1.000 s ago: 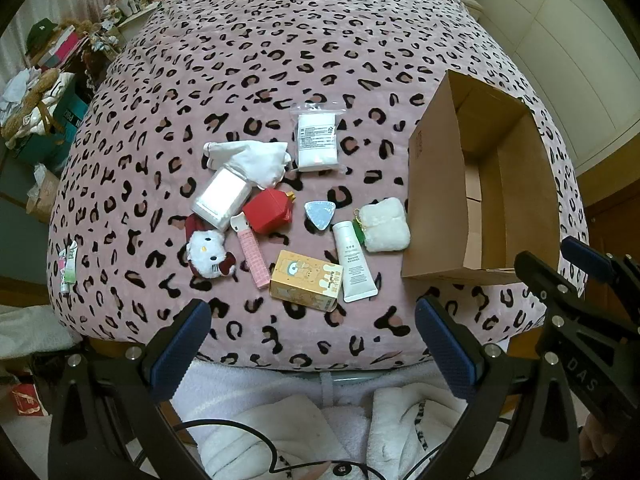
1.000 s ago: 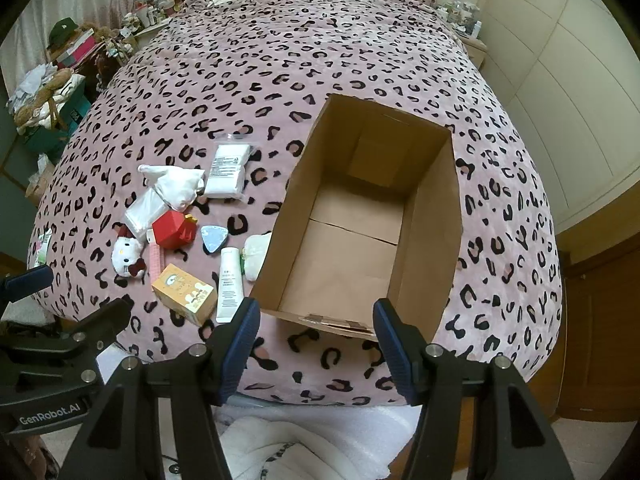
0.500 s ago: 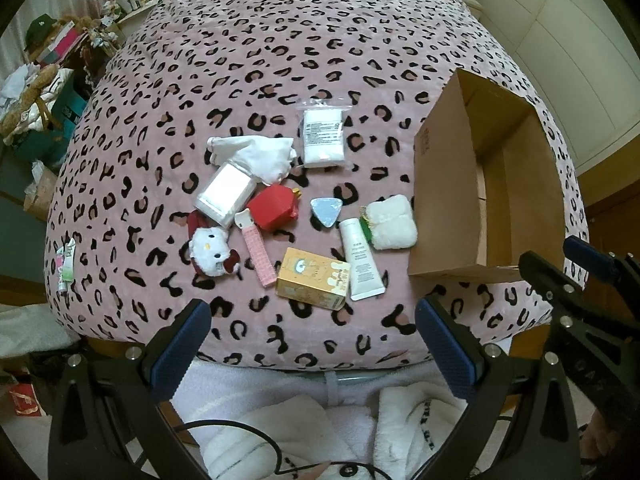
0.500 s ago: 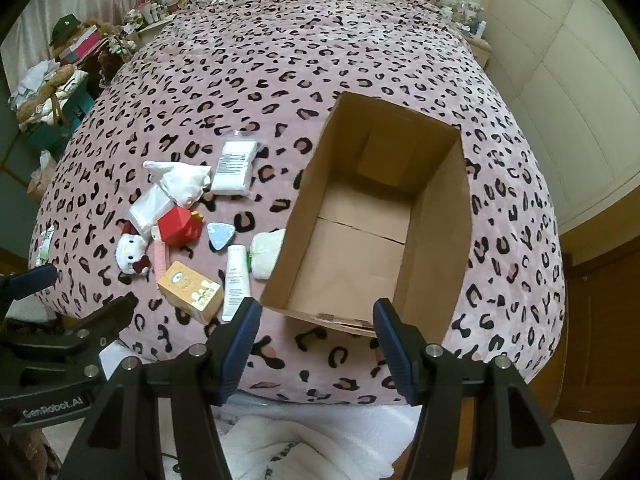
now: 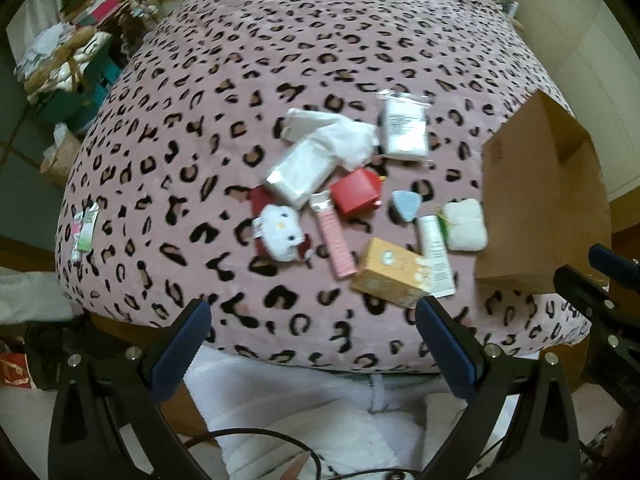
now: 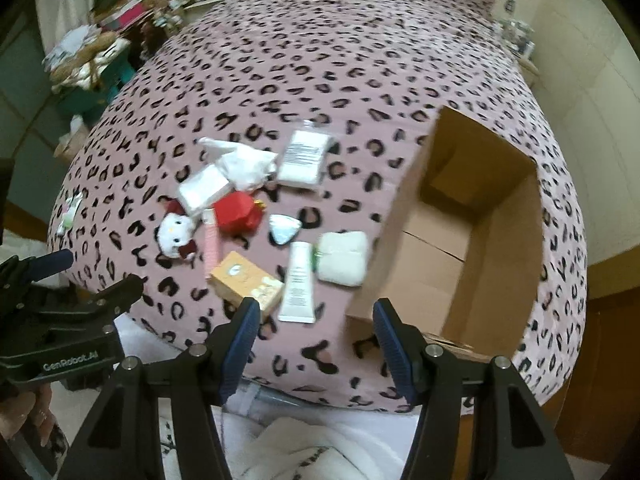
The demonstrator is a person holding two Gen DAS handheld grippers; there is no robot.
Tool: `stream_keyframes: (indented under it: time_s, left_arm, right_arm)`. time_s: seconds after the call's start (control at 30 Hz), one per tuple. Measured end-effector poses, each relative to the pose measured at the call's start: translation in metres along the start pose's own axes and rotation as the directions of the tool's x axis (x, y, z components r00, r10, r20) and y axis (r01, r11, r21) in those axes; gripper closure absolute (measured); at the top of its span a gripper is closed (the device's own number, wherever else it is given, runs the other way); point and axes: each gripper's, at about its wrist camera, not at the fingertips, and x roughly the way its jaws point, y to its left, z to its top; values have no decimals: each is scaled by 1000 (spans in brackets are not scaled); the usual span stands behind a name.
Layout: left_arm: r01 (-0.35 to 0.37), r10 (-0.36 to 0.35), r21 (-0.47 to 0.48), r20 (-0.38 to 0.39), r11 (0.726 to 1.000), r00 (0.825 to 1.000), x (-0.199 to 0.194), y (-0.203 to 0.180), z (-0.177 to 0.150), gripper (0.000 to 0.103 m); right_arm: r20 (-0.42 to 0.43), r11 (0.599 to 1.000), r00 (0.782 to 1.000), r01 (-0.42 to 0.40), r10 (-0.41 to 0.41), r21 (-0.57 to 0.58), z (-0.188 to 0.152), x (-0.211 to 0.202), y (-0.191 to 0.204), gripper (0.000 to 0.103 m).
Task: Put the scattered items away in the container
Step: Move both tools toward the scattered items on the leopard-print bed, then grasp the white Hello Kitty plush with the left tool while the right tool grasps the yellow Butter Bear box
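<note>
A pink leopard-print bed (image 5: 304, 60) fills the room, with cluttered shelves (image 6: 104, 48) at its far left. Nearest its front edge lie a yellow box (image 6: 246, 282) and white tube (image 6: 298, 282); a cat plush (image 5: 280, 236), red box (image 5: 354, 196) and white packet (image 5: 402, 130) lie beyond. The cardboard box (image 6: 464, 240) stands open, right of them. Left gripper (image 5: 312, 342) and right gripper (image 6: 312, 340) hover with jaws wide apart, holding nothing.

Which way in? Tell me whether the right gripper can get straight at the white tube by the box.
Probably yes. The right gripper is open, and the white tube lies flat just ahead of its jaws. Nothing covers the tube; the orange box and white pouch crowd its sides.
</note>
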Motion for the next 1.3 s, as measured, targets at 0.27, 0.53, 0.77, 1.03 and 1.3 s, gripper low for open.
stream_keyframes:
  time_s: [0.27, 0.53, 0.77, 1.03, 1.3]
  left_arm:
    - [21, -23, -58, -30, 998, 999, 38, 50, -5, 0]
    - [104, -110, -97, -58, 990, 992, 102, 80, -2, 0]
    - [138, -141, -57, -61, 989, 988, 148, 75, 12, 0]
    - [151, -156, -62, -70, 987, 985, 180, 68, 26, 0]
    - [129, -135, -66, -97, 989, 986, 207, 61, 34, 0]
  right_arm:
    - [-40, 994, 998, -56, 52, -92, 8, 31, 41, 43]
    - [-113, 969, 984, -160, 140, -187, 0, 90, 65, 43]
    - [-205, 960, 971, -170, 125, -221, -8, 142, 67, 43]
    - [-208, 947, 971, -172, 117, -271, 0, 172, 73, 43]
    - [-254, 930, 956, -221, 147, -293, 12, 193, 70, 33]
